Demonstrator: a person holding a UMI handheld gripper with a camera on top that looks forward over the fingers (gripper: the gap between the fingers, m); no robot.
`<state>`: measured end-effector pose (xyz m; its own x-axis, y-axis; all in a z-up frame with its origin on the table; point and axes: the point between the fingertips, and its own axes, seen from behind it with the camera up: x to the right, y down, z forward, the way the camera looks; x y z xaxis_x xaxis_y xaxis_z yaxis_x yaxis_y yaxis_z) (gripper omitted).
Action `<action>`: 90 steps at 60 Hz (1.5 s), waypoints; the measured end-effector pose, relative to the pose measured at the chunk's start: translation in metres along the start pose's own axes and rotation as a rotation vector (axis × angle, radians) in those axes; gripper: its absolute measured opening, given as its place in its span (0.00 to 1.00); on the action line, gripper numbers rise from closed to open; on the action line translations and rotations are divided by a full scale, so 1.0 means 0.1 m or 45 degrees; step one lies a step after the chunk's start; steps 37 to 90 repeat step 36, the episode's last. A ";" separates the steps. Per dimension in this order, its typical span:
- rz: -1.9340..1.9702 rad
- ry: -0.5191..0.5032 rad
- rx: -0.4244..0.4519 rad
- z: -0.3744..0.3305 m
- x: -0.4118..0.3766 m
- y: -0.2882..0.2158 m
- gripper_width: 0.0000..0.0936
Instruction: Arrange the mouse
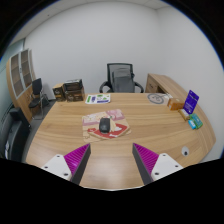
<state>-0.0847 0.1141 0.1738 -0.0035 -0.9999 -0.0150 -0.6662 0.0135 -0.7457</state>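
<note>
A dark mouse (104, 125) lies on a pink and white mouse mat (112, 128) near the middle of a wooden table (150, 125). My gripper (112, 158) is above the table's near part, well short of the mouse. Its fingers (76, 160) with magenta pads stand wide apart with only bare table between them. Nothing is held.
A black office chair (122, 78) stands beyond the table's far edge. Papers (98, 98), a round white item (157, 98), a purple stand (191, 100) and a teal box (194, 121) lie on the table. A shelf (20, 75) and boxes (72, 90) stand at the left.
</note>
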 end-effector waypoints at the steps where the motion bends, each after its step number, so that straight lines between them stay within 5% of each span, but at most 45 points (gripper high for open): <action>1: 0.003 0.005 -0.005 -0.06 0.02 0.04 0.93; 23: 0.022 0.101 -0.053 -0.62 0.43 0.66 0.93; 90: 0.038 0.093 -0.054 -0.64 0.47 0.67 0.92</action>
